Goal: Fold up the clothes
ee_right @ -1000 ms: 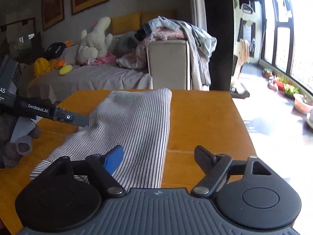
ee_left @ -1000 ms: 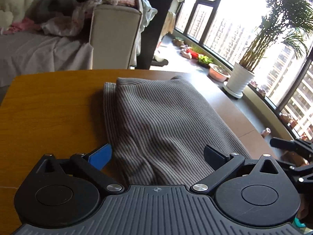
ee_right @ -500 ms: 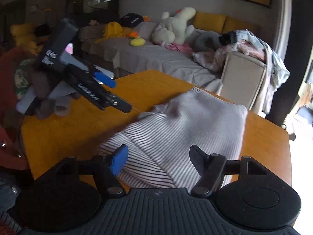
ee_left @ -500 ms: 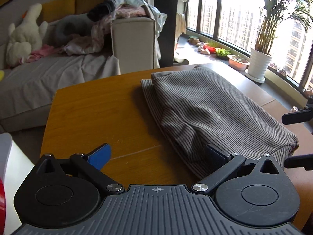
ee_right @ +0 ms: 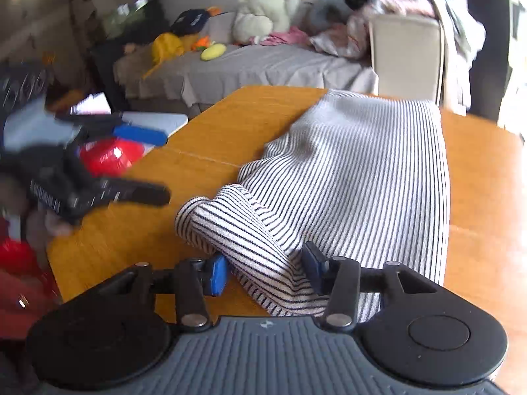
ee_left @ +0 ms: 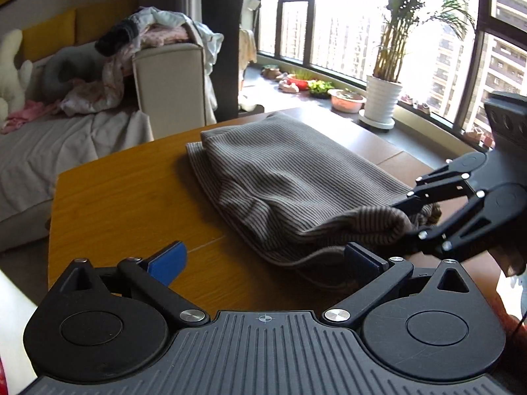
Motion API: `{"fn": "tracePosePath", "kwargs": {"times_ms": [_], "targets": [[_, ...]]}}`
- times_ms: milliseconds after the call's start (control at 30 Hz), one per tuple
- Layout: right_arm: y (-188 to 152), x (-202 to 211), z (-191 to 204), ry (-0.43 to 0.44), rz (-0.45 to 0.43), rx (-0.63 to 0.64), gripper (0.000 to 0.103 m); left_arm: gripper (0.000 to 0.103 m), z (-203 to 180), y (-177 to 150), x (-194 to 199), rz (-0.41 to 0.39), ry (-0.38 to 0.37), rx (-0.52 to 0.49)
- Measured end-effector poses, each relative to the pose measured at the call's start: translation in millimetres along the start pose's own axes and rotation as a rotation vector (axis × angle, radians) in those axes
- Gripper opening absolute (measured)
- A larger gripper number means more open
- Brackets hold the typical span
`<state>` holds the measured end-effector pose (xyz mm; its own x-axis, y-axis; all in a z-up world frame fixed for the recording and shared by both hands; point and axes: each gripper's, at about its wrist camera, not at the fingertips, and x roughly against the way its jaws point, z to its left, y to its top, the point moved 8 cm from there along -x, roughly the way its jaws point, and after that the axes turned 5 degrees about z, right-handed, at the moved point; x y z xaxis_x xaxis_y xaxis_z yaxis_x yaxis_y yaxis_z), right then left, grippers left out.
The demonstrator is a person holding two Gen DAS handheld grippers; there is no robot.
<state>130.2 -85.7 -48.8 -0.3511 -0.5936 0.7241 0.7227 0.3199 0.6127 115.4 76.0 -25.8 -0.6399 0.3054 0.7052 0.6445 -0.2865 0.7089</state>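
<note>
A folded striped knit garment (ee_left: 283, 177) lies on the orange wooden table (ee_left: 125, 204); it also shows in the right wrist view (ee_right: 355, 171). My left gripper (ee_left: 263, 260) is open at the garment's near edge, with its right finger touching the hem. It also shows blurred at the left of the right wrist view (ee_right: 108, 171). My right gripper (ee_right: 266, 273) has its jaws partly closed around a bunched corner of the garment. In the left wrist view it (ee_left: 408, 220) pinches the lifted corner.
A grey sofa (ee_right: 263, 62) with soft toys and a pile of clothes (ee_left: 148, 36) stands behind the table. A potted palm (ee_left: 382, 102) stands by the window. Red objects (ee_right: 108, 156) lie beyond the table's left edge.
My right gripper moved in and closed on the garment's near corner, lifting it. My left gripper drew back toward the table's left side and stays open.
</note>
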Motion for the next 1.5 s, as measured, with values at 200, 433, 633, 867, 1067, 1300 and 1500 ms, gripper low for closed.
{"fn": "tracePosePath", "kwargs": {"times_ms": [200,433,633,867,1067,1300,1500], "targets": [[-5.1,-1.4,3.6,-0.031,-0.016,0.042,0.046,0.103,-20.0,-11.5,-25.7,0.059,0.026,-0.077],[-35.1,5.7,38.2,-0.287,-0.093,0.478,0.072,0.103,-31.5,-14.2,-44.5,0.097,0.017,-0.067],[-56.6,-19.6,47.7,-0.633,-0.165,0.832,0.058,0.103,-20.3,-1.2,-41.4,0.089,-0.041,0.067],[-23.5,4.1,34.8,-0.507,-0.136,0.637,0.03,0.103,-2.0,9.1,-1.7,-0.011,-0.1,0.136],[-19.3,31.7,43.5,-0.404,-0.032,0.644,0.027,0.103,33.4,49.4,-10.9,-0.094,-0.116,0.276],[-9.6,89.8,83.1,-0.336,0.085,0.798,0.025,0.072,24.7,68.9,-82.4,0.018,-0.156,0.204],[54.6,107.0,82.1,-0.265,0.026,0.88,0.027,0.069,27.6,48.5,-101.7,0.098,-0.19,0.166]]}}
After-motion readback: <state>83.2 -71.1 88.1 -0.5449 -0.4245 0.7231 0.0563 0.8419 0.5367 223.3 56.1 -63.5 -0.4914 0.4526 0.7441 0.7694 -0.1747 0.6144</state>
